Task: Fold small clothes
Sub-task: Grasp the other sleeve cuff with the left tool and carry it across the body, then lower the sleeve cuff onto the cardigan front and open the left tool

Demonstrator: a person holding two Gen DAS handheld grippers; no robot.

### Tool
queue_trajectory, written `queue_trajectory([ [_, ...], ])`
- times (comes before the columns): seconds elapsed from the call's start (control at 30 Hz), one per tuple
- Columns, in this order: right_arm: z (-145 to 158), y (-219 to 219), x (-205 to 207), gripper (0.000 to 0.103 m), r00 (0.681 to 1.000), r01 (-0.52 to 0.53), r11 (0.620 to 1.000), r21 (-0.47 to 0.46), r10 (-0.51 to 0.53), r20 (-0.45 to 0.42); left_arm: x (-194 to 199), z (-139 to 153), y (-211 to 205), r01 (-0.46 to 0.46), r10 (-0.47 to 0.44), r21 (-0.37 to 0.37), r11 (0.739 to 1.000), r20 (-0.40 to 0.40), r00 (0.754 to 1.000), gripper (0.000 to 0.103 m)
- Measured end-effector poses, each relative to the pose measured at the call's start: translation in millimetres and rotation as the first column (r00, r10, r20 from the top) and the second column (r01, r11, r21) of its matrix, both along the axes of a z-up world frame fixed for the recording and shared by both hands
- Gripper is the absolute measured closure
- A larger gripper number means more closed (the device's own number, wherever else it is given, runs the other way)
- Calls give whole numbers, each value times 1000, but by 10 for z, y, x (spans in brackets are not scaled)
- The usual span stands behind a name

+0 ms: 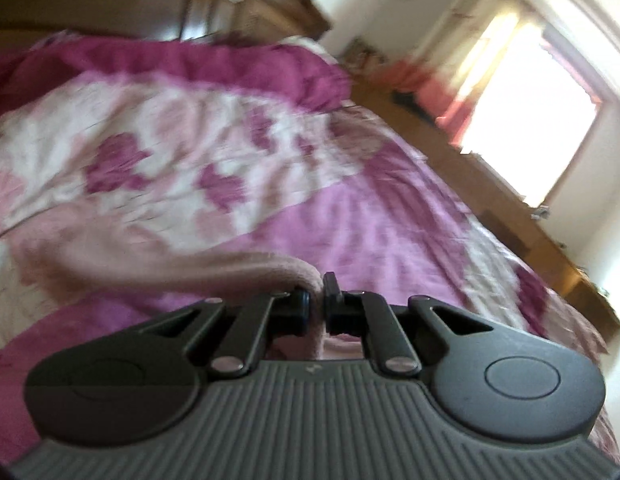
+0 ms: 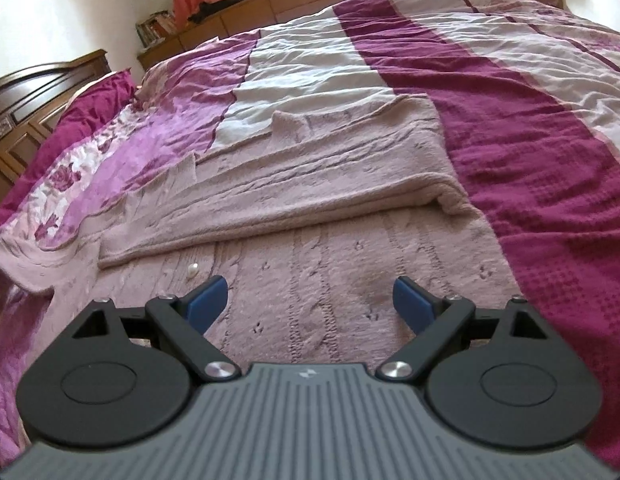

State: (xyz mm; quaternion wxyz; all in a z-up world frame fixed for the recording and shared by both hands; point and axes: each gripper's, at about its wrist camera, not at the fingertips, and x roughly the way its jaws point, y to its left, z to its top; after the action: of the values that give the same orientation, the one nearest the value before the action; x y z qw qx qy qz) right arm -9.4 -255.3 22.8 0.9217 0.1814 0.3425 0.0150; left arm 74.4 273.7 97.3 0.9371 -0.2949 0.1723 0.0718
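Two tongs work a dusty-pink knitted sweater spread on the bed. Left tongs pinch a sweater edge, lifted; a thin bite could slip loose. Right tongs hover spread wide over it, gripping nothing.

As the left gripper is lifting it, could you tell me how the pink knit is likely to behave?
The knit probably flops: it drapes from the left gripper and lies in soft folds. Its fuzzy cable texture likely grips rather than slips. It may drag on the bedspread.
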Motion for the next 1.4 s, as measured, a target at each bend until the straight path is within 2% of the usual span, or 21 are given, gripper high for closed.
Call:
queue_trajectory([
  [0.2,-1,-49,-35,9,1000,16,1000,11,-16,4,-35,254,-576,95,-98,34,995,70,993,95],
  [0.4,-7,-73,-53,9,1000,23,1000,20,-23,10,-64,288,-1198,209,-216,86,974,83,973,95],
  [0.5,-11,-86,-63,9,1000,25,999,24,-25,11,-63,201,-1490,267,-275,123,956,56,960,95],
  [0.7,-28,-115,-82,9,999,36,999,31,-36,9,-40,-69,-1902,357,-357,127,925,-26,934,95],
  [0.87,-41,-137,-96,9,999,40,998,38,-41,10,-26,-295,-2076,406,-392,152,901,-113,913,95],
  [0.93,-46,-140,-100,9,999,40,998,42,-41,10,-27,-372,-2131,432,-410,179,884,-149,900,94],
  [1.07,-52,-139,-103,9,999,41,998,43,-41,9,-44,-444,-2194,455,-414,204,867,-213,885,93],
  [1.13,-53,-137,-106,9,999,42,998,43,-42,8,-40,-460,-2210,478,-426,217,851,-245,871,85],
  [1.2,-53,-141,-103,9,999,40,998,42,-41,9,-34,-473,-2239,507,-438,233,830,-291,850,60],
  [1.27,-53,-141,-104,9,999,41,998,44,-42,9,-49,-480,-2274,525,-435,262,810,-333,837,52],
  [1.4,-64,-142,-106,9,999,42,998,47,-42,9,-78,-468,-2314,549,-420,299,780,-400,814,50],
])
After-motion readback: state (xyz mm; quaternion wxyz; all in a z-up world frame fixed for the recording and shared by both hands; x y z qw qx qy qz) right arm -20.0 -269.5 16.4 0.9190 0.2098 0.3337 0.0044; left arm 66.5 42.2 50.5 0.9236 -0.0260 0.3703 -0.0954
